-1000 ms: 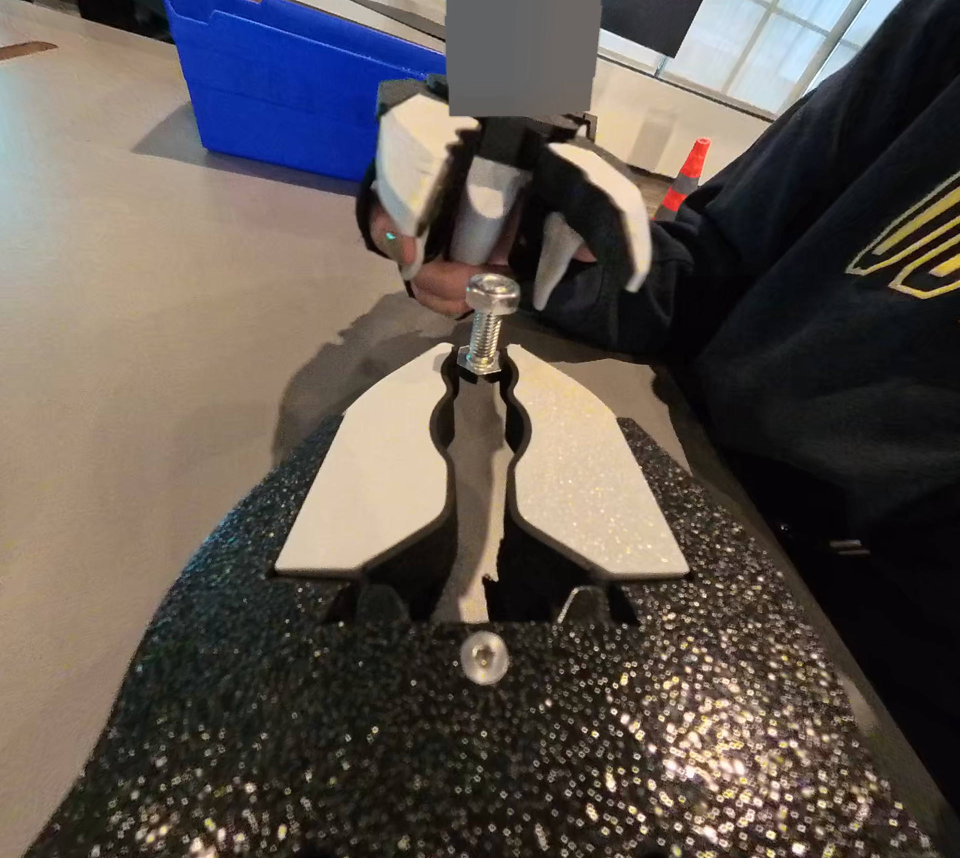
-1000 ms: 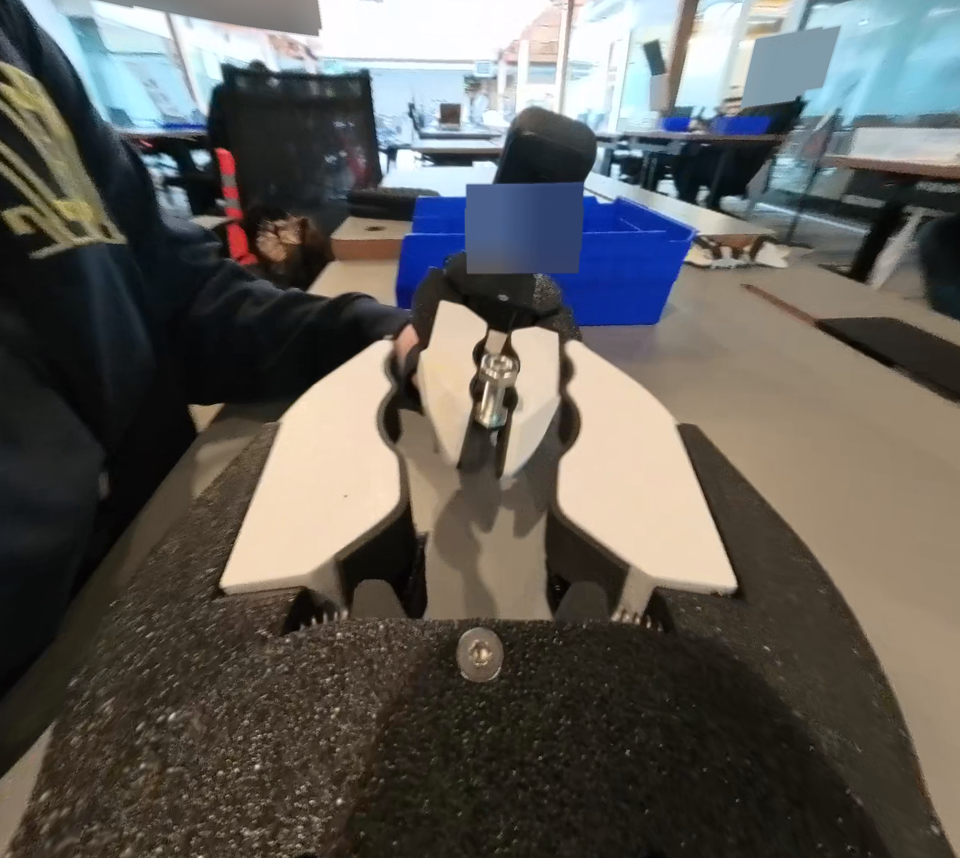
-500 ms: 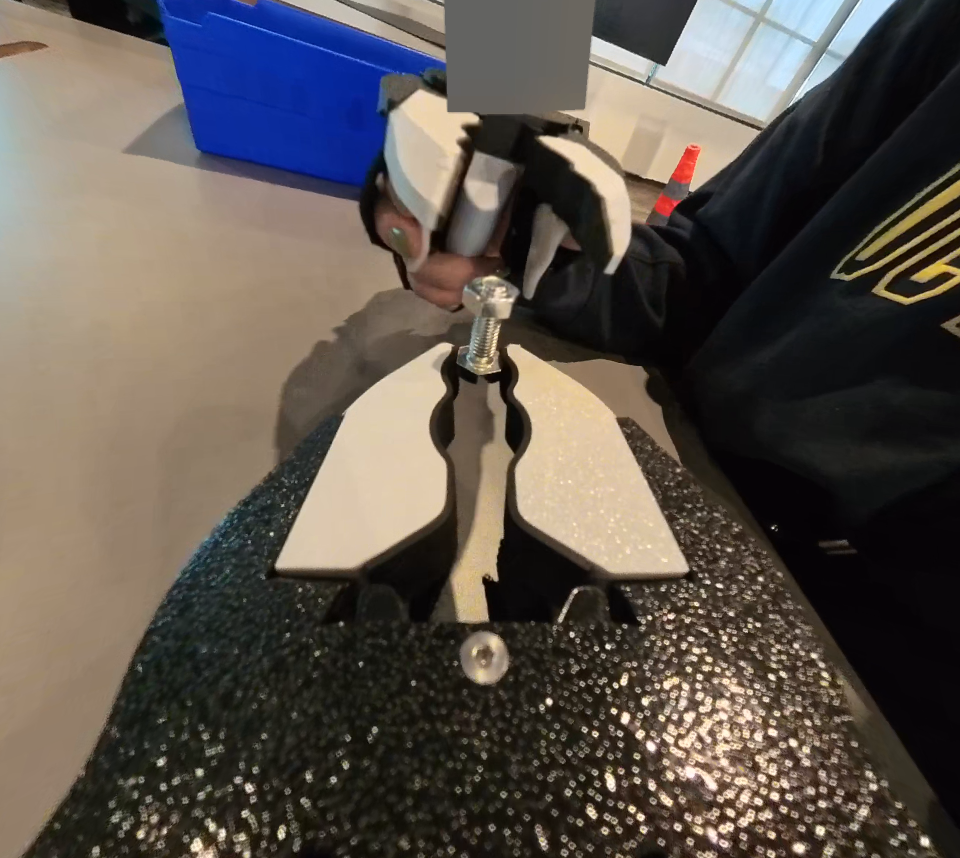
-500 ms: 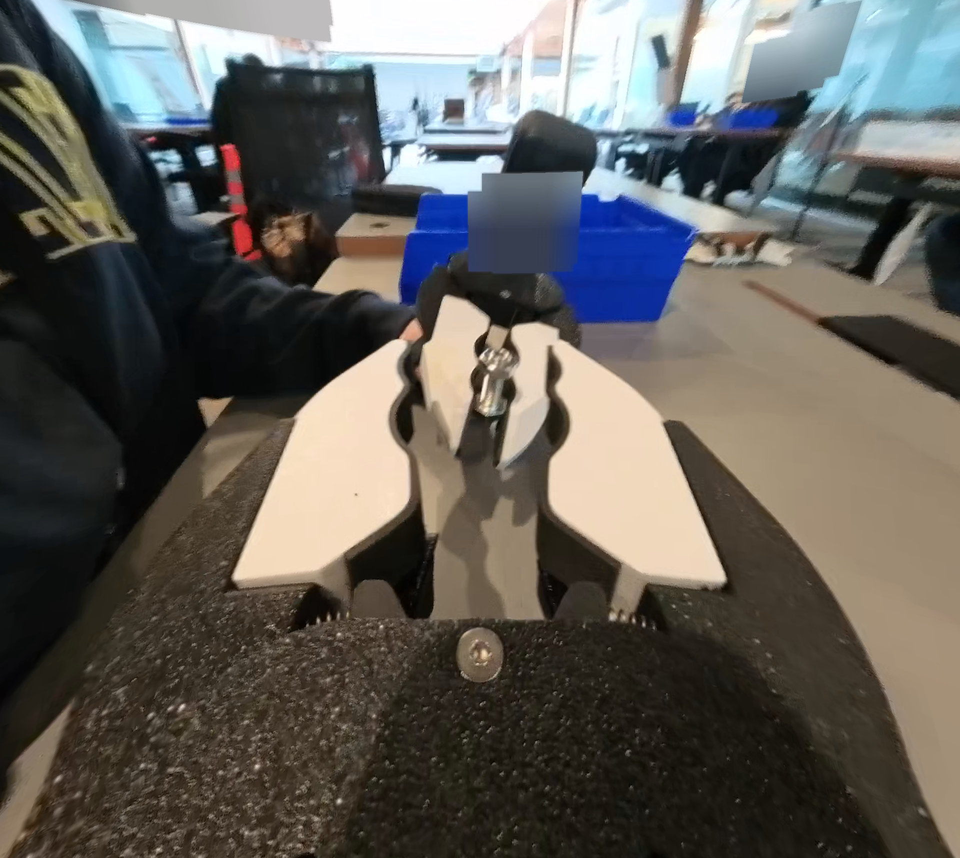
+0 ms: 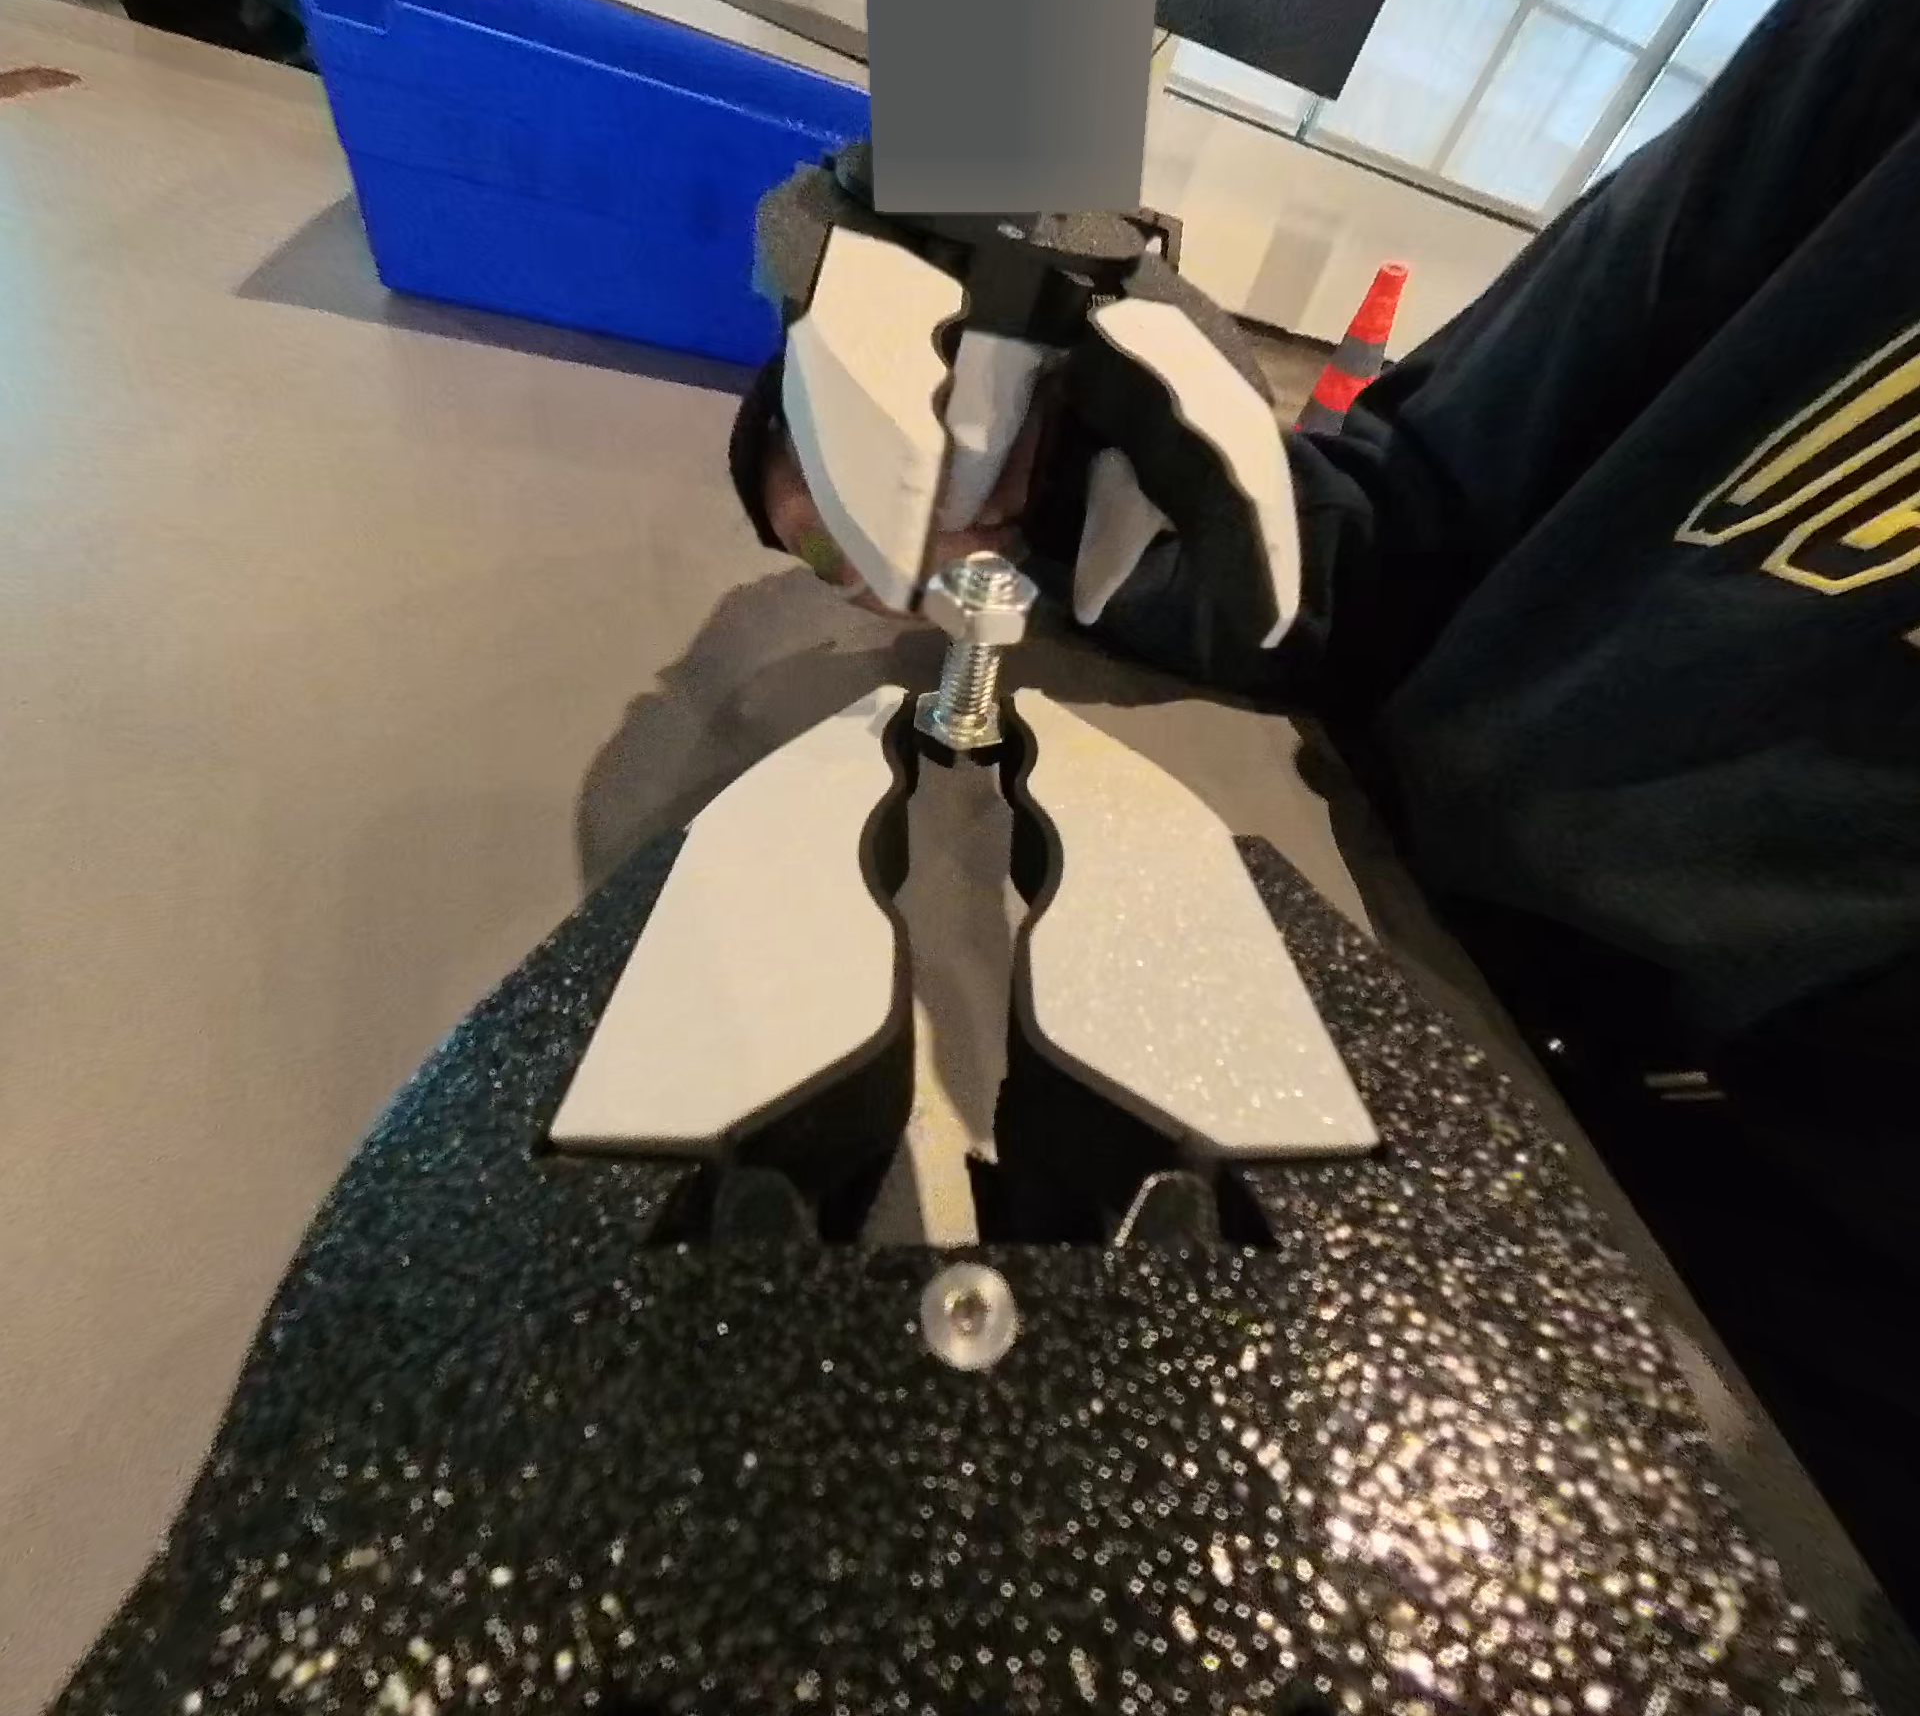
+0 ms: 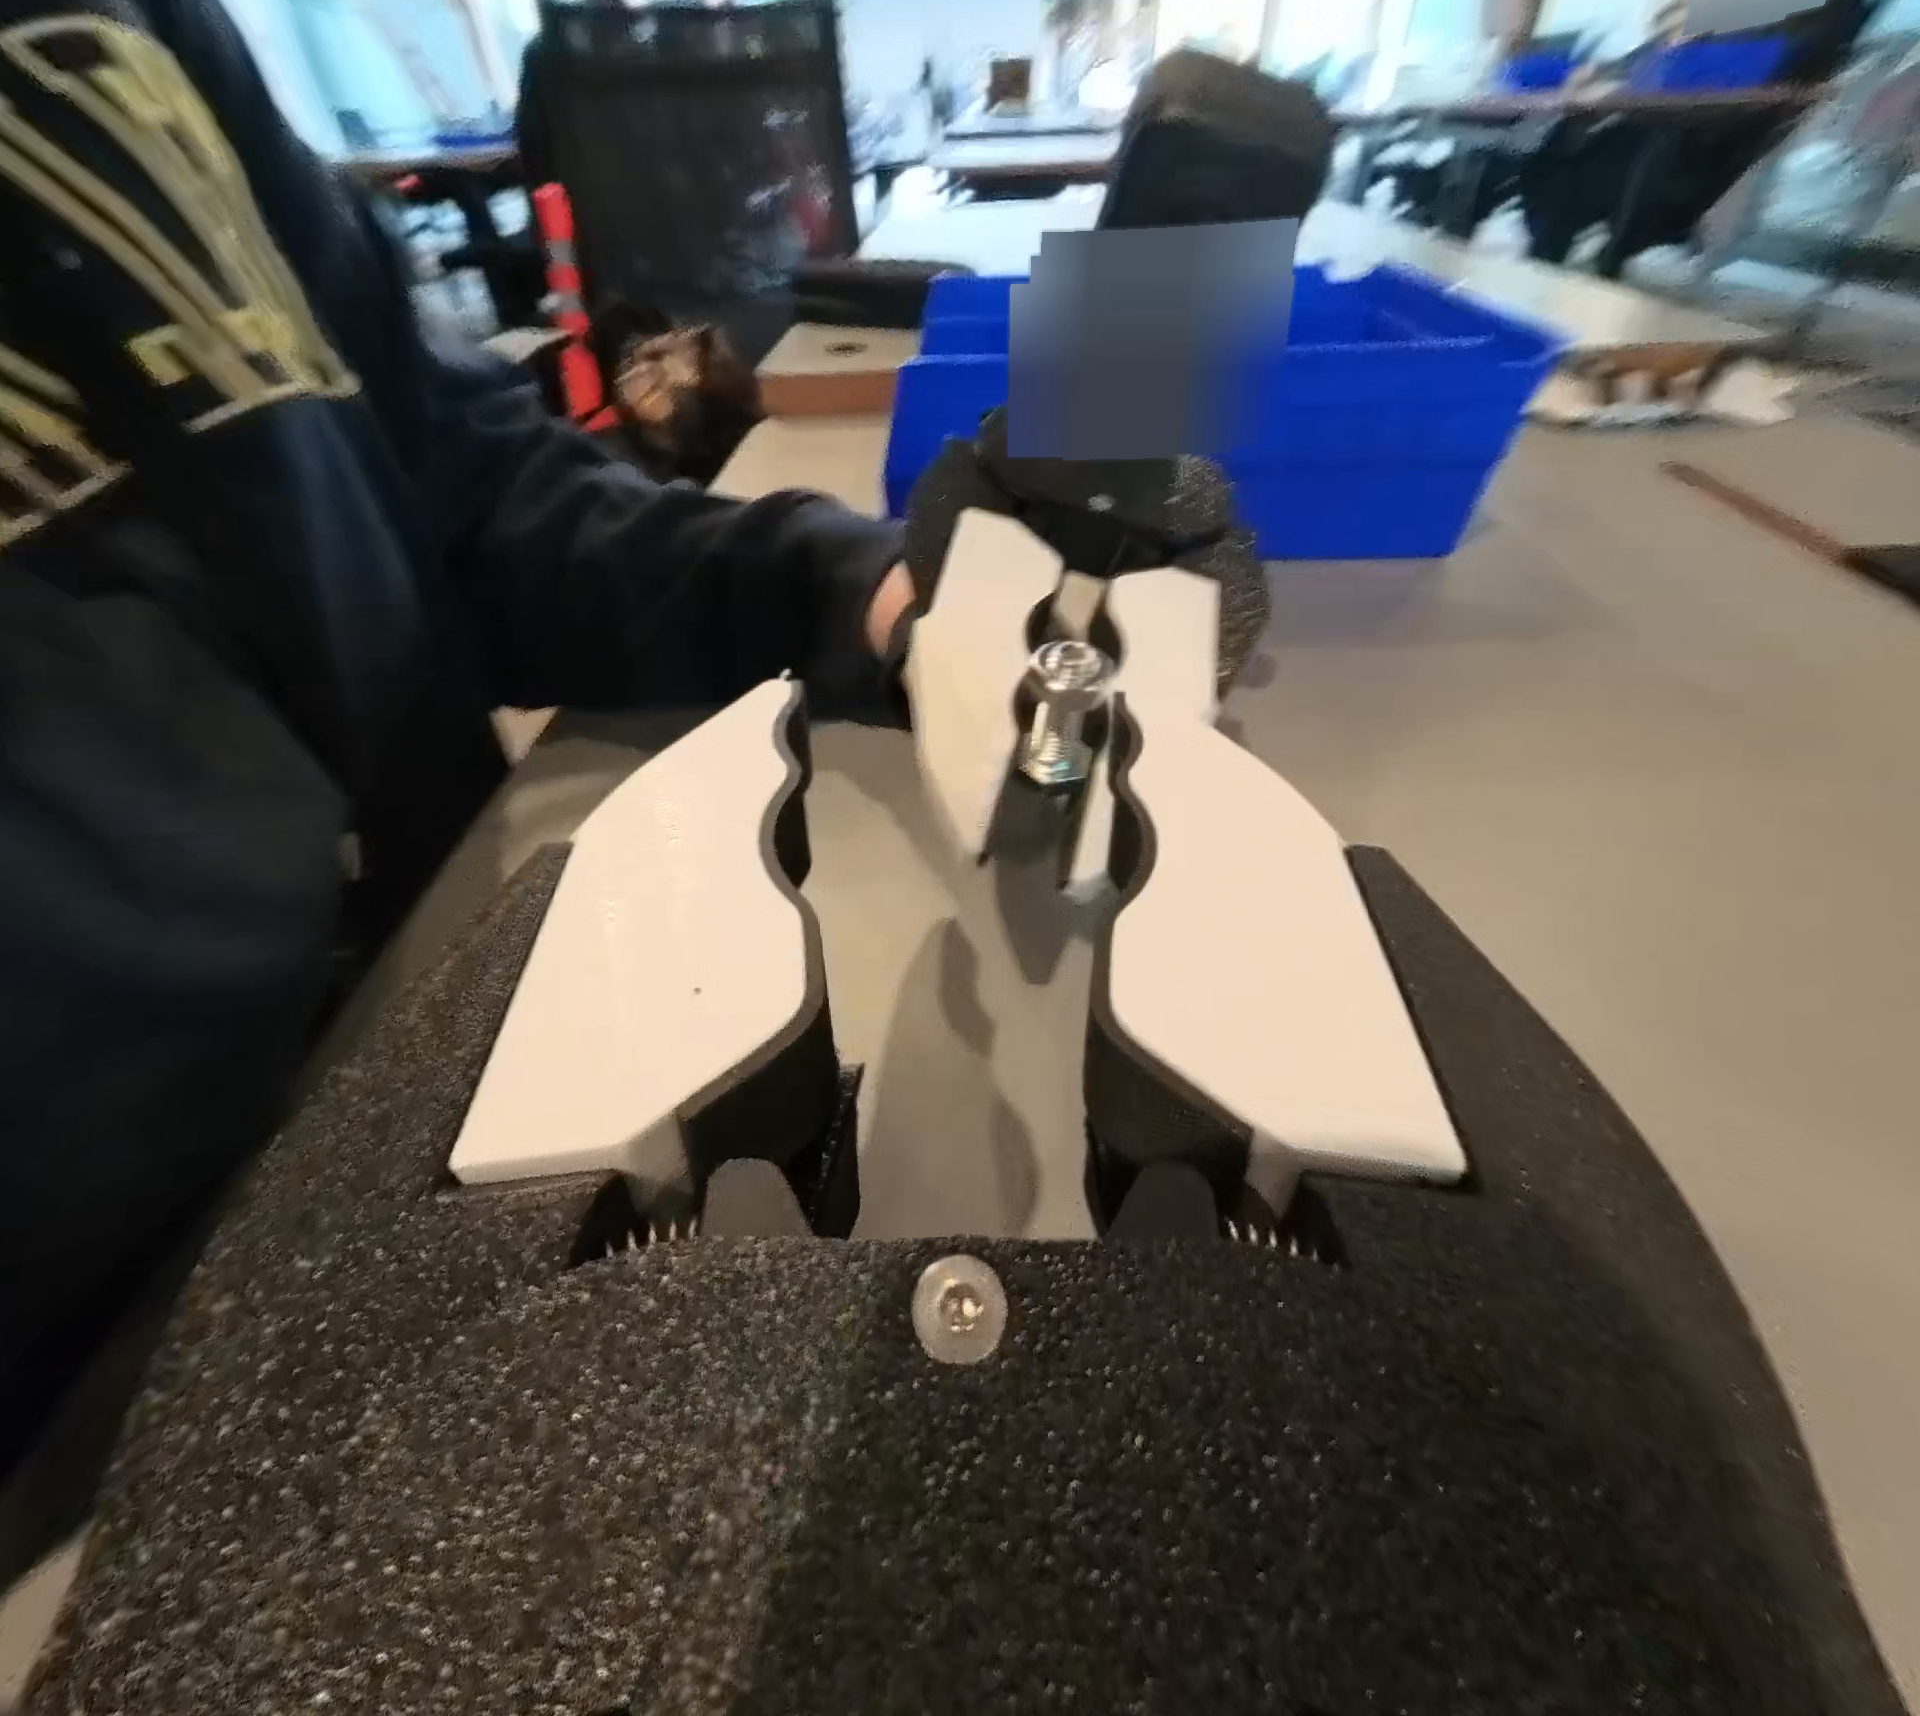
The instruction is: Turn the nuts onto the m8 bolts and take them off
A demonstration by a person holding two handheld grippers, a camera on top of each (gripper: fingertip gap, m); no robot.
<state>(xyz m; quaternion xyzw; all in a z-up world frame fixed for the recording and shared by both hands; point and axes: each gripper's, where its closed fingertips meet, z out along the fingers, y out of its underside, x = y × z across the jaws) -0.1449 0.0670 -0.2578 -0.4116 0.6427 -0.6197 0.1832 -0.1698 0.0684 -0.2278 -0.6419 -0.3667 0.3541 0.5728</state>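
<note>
**Nut low on the bolt, head free for the next grip**

We see the left gripper (image 5: 961,736) with its fingers (image 5: 748,928) pinching the nut (image 5: 958,726) at their tips, holding the M8 bolt (image 5: 971,658) upright above the tabletop (image 5: 260,679). The nut sits low on the thread, well below the hex head, so we judge one turning pass to be under way; whether it runs on or off we cannot tell. The right gripper (image 6: 961,793) has its fingers spread, the head just beside one fingertip and ungripped. A blue bin (image 5: 561,160) stands well behind and an orange cone (image 5: 1361,347) farther off; neither obstructs. The person's dark sleeve (image 5: 1455,523) lies close beside the work.
</note>
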